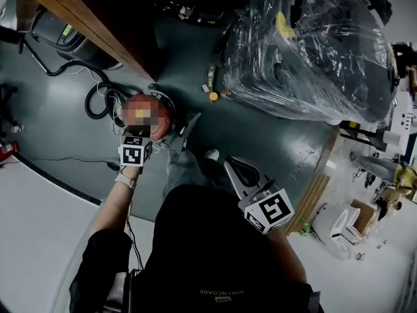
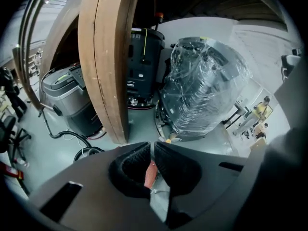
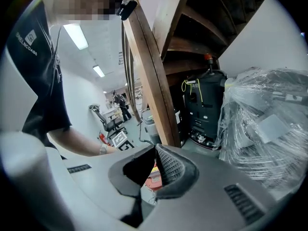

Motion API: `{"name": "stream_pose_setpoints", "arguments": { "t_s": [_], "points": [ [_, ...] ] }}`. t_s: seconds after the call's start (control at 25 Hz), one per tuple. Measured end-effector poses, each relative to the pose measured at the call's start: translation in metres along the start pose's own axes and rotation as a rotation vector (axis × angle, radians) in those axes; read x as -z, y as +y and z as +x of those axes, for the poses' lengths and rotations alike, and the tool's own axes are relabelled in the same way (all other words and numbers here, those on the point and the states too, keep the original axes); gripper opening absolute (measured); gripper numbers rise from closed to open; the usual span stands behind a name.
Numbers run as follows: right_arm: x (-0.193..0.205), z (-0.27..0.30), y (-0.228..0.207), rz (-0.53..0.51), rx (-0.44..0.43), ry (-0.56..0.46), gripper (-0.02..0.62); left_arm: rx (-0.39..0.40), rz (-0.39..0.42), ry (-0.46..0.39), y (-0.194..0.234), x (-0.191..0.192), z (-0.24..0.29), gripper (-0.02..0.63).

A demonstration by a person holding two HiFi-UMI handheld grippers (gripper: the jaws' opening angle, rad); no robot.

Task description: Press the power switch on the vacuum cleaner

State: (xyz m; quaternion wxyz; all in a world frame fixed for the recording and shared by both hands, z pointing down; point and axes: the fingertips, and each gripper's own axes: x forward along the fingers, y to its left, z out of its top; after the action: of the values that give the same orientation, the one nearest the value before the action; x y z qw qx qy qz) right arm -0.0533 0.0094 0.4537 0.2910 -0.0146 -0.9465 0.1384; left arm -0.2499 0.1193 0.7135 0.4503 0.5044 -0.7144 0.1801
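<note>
A round red vacuum cleaner (image 1: 161,117) sits on the grey floor, and a mosaic patch covers much of its top. My left gripper (image 1: 138,134) is right over its near side, with the marker cube just behind, and its jaws are shut. In the left gripper view only a red sliver of the vacuum cleaner (image 2: 150,173) shows under the left gripper (image 2: 151,146). My right gripper (image 1: 232,163) hangs shut to the right, well apart from the vacuum. In the right gripper view the red vacuum cleaner (image 3: 154,177) shows below the right gripper (image 3: 155,149). The switch itself is hidden.
A slanted wooden beam (image 1: 85,25) runs above the vacuum. A large plastic-wrapped machine (image 1: 313,51) stands at the right, and a grey machine (image 2: 67,95) and a black one (image 2: 142,61) stand behind the beam. A black hose (image 1: 98,100) coils left of the vacuum.
</note>
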Motion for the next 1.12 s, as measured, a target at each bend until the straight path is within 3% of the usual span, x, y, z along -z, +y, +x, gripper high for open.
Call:
{"name": "stream_pose_setpoints", "arguments": {
  "t_s": [0.28, 0.68, 0.92, 1.12],
  "points": [
    [0.007, 0.019, -0.002, 0.015, 0.010, 0.025, 0.028, -0.097, -0.021, 0.051, 0.062, 0.032, 0.055, 0.015],
    [0.028, 0.048, -0.010, 0.092, 0.037, 0.022, 0.028, -0.108, -0.020, 0.150, 0.119, 0.088, 0.134, 0.015],
    [0.043, 0.080, -0.008, 0.095, 0.056, 0.014, 0.028, -0.112, -0.121, 0.146, 0.147, 0.109, 0.173, 0.015],
    [0.055, 0.104, -0.008, 0.126, 0.051, 0.019, 0.028, -0.111, -0.125, 0.150, 0.165, 0.116, 0.200, 0.015]
  ]
}}
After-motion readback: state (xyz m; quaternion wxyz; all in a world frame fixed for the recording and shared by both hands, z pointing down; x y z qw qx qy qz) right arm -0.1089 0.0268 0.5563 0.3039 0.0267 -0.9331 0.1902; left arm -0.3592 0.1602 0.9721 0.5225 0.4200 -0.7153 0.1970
